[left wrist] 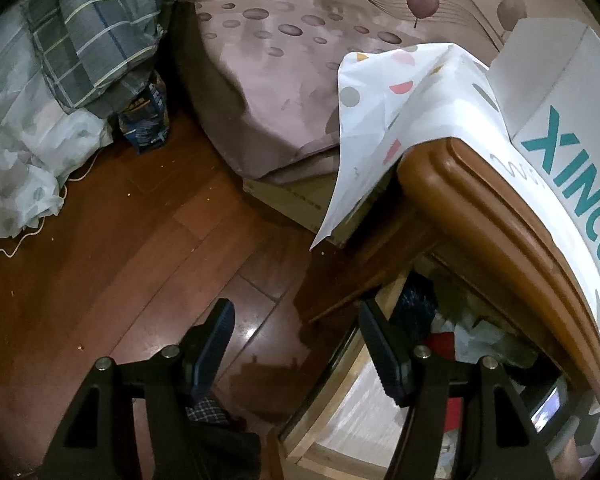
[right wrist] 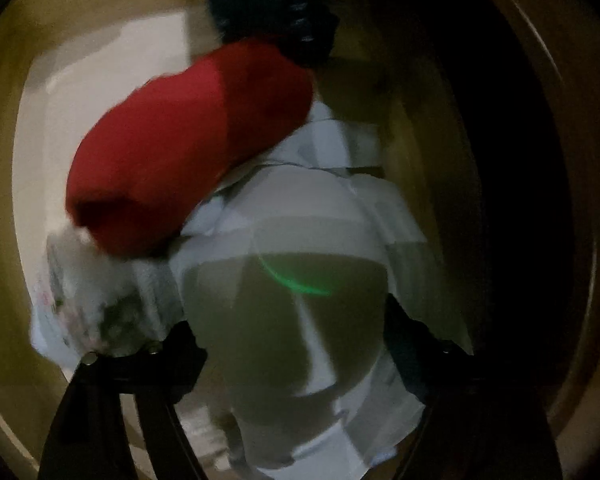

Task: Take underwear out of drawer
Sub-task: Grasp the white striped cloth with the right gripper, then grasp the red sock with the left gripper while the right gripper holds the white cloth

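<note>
A bedroom with a dark reddish wooden floor [left wrist: 112,240] fills the left wrist view. A bed [left wrist: 284,80] with a mauve sheet printed with ovals and trees runs across the top, and a heap of plaid and pale bedding [left wrist: 60,60] lies at the upper left, a thin cord trailing from it over the boards. At the right stands a brown wooden nightstand [left wrist: 480,200]; a white cloth with coloured dots [left wrist: 400,112] drapes over its top and hangs down its corner, and a white box with teal lettering [left wrist: 560,140] sits on it.

Below the nightstand's top the drawer [left wrist: 340,412] stands pulled out, its pale wooden rim and light lining in sight, with a jumble of dark, red and white fabric deeper inside. The left tool [left wrist: 296,344] hovers above the drawer's near corner and the floor, its two dark padded fingers spread apart with nothing between them: released.

The right wrist view is dim and blurred, looking down into the drawer. A red rolled garment [right wrist: 188,144] lies slantwise in the middle, a dark fuzzy piece [right wrist: 272,4] behind it, and a crumpled white patterned piece [right wrist: 92,292] at the lower left. A folded white and grey-green underwear item [right wrist: 300,280] lies in the drawer just beside the red one. The right tool [right wrist: 296,340] is low over it, a black finger on either side of the fabric. The fingers stand apart, but blur hides whether the pads press on the cloth, so I cannot tell whether it is grasped.
</note>
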